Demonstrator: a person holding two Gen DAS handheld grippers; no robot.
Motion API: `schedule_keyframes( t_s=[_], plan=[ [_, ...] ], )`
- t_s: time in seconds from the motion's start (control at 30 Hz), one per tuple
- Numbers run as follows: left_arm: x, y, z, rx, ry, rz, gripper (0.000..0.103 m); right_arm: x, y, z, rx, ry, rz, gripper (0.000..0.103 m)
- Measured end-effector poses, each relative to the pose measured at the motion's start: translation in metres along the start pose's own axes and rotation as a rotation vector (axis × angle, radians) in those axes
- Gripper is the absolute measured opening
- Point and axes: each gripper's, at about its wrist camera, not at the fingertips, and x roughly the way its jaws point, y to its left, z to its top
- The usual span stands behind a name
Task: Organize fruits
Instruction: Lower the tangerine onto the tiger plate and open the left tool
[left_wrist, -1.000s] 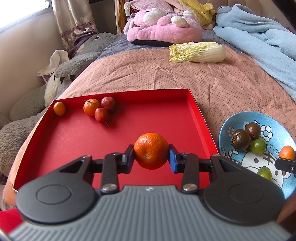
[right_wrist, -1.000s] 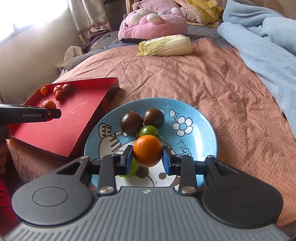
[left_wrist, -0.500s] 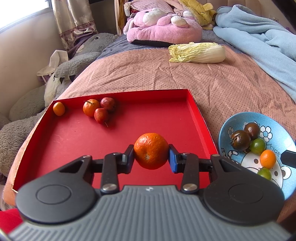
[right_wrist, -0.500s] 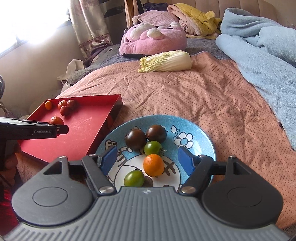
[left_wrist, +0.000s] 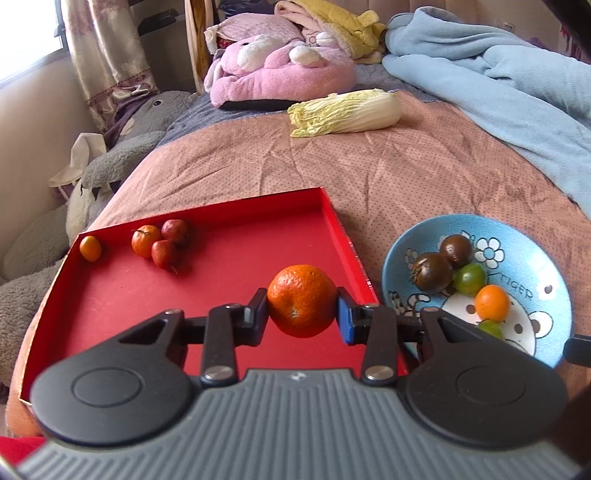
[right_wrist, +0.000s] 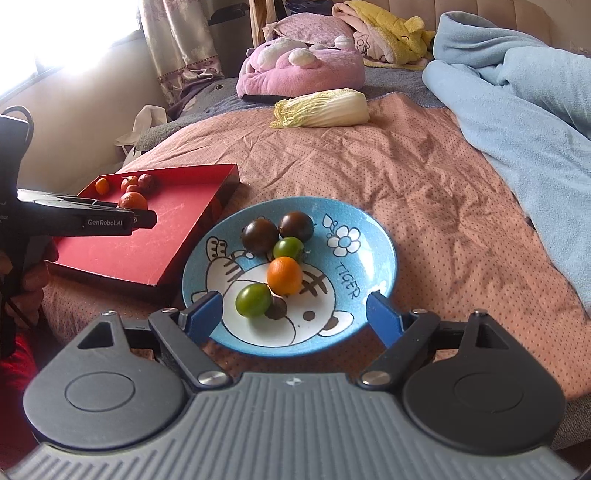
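My left gripper (left_wrist: 302, 312) clamped the mandarin (left_wrist: 302, 300) over the red tray (left_wrist: 147, 295). My right gripper (right_wrist: 294, 314) hung spread wide above the blue plate (right_wrist: 373, 236).

tray (left_wrist: 343, 236) centre-left, four fruits (left_wrist: 155, 242) in its upper-left corner | bowl (left_wrist: 402, 258) right of tray, five fruits (left_wrist: 460, 275) inside | cabbage (left_wrist: 347, 112) upper centre, behind both

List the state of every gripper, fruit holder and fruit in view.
left gripper: shut on the large orange, above the red tray
right gripper: open, empty
blue bowl: holds five small fruits
small orange fruit: lying in the bowl
red tray: four small fruits at its far corner
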Motion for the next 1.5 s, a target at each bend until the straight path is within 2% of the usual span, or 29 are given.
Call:
schedule_keyframes(
  t_s=[0.13, 0.37, 0.77, 1.0, 1.03, 1.1, 1.5],
  plan=[
    [-0.005, -0.017, 0.003, -0.006, 0.000, -0.053, 0.041, -0.002, -0.007, -0.004, 0.011, 0.004, -0.013, 0.089],
    [-0.010, -0.058, 0.011, 0.045, -0.002, -0.140, 0.041, -0.004, -0.013, -0.007, 0.014, 0.009, -0.020, 0.090],
    [-0.001, -0.105, 0.009, 0.128, 0.044, -0.204, 0.042, -0.004, -0.022, -0.017, 0.036, 0.028, -0.016, 0.090],
    [-0.001, -0.109, 0.009, 0.135, 0.055, -0.203, 0.043, -0.004, -0.023, -0.018, 0.037, 0.031, -0.013, 0.091],
    [-0.001, -0.108, 0.010, 0.131, 0.053, -0.196, 0.049, -0.004, -0.023, -0.018, 0.036, 0.030, -0.012, 0.091],
    [-0.003, -0.107, 0.011, 0.125, 0.037, -0.196, 0.054, -0.004, -0.023, -0.017, 0.036, 0.028, -0.011, 0.091],
    [-0.017, -0.103, 0.016, 0.132, 0.009, -0.222, 0.054, -0.006, -0.016, -0.010, 0.020, 0.020, -0.005, 0.092]
  ],
)
